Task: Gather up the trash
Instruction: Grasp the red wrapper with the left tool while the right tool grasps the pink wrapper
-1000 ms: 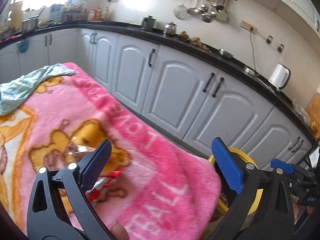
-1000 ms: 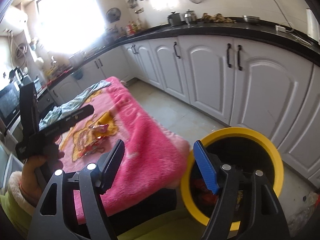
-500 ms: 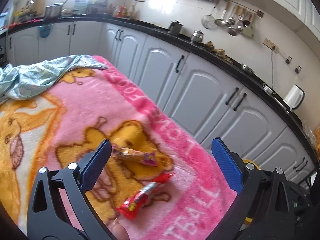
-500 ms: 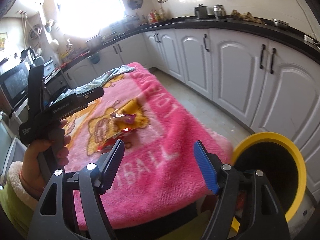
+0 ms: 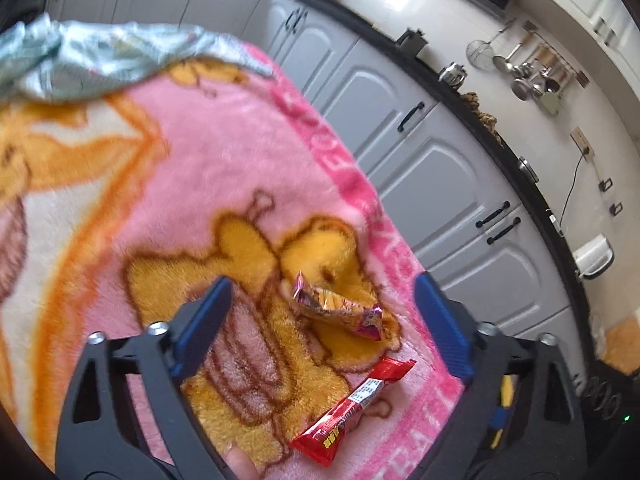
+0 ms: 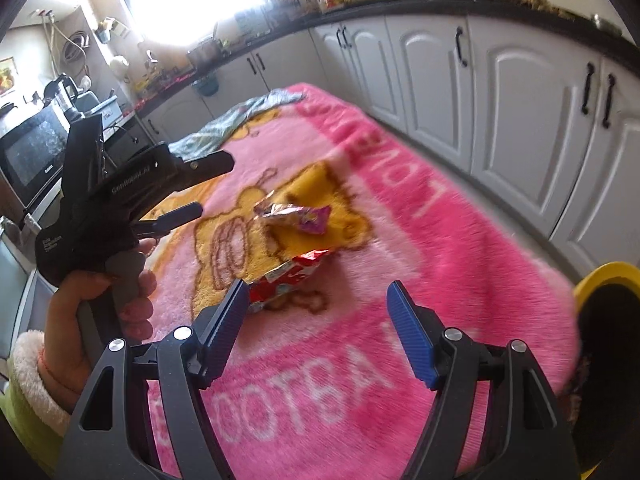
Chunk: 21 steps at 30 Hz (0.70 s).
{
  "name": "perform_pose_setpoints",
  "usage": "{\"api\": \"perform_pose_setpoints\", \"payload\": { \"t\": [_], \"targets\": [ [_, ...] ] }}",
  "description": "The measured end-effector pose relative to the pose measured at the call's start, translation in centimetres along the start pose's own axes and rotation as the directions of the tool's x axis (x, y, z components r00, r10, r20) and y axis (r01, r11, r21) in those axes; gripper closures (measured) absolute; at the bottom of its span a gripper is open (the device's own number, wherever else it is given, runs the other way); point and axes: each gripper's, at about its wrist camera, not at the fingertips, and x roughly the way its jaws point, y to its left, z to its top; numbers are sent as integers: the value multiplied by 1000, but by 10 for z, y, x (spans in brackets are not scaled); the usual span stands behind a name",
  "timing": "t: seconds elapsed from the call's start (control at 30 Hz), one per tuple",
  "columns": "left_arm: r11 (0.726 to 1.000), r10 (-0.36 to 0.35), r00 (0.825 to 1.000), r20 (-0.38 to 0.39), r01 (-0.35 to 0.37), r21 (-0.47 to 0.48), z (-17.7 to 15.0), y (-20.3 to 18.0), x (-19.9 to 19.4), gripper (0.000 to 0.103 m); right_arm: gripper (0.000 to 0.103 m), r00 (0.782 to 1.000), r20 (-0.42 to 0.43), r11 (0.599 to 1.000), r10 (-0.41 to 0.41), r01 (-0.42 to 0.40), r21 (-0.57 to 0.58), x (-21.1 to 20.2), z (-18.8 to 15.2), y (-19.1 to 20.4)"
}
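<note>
While both blue-padded tongs, left (image 5: 320,324) and right (image 6: 316,332), stand apart and empty, the left having just been closing, a crumpled yellow-purple foil wrapper (image 5: 336,308) lies between the left pads on the pink plush blanket (image 5: 248,152), a long red snack wrapper (image 5: 352,408) at its 6 o'clock.

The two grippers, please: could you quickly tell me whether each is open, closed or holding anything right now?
Left gripper: open, jaws just been closing a little, empty above the crumpled wrapper.
Right gripper: open, holding nothing.

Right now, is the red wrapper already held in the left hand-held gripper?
No, the red wrapper lies on the pink blanket, free of the open left hand-held gripper.
</note>
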Motion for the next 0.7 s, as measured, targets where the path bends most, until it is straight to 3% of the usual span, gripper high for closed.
{"api": "perform_pose_setpoints", "payload": {
  "t": [0.2, 0.47, 0.53, 0.7],
  "targets": [
    [994, -44, 995, -87, 34, -109, -3, 18, 28, 39, 42, 997, -73, 997, 31, -25, 76, 41, 3, -2],
    [989, -36, 994, -100, 21, -144, -6, 24, 44, 78, 56, 993, -85, 979, 78, -60, 196, 60, 8, -15],
    [991, -30, 994, -101, 16, -133, -8, 24, 46, 91, 71, 993, -85, 979, 80, -63, 194, 61, 9, -15],
    [996, -38, 995, -96, 29, -88, -13, 19, 42, 98, 92, 990, -86, 981, 111, -95, 167, 65, 9, -10]
  ]
}}
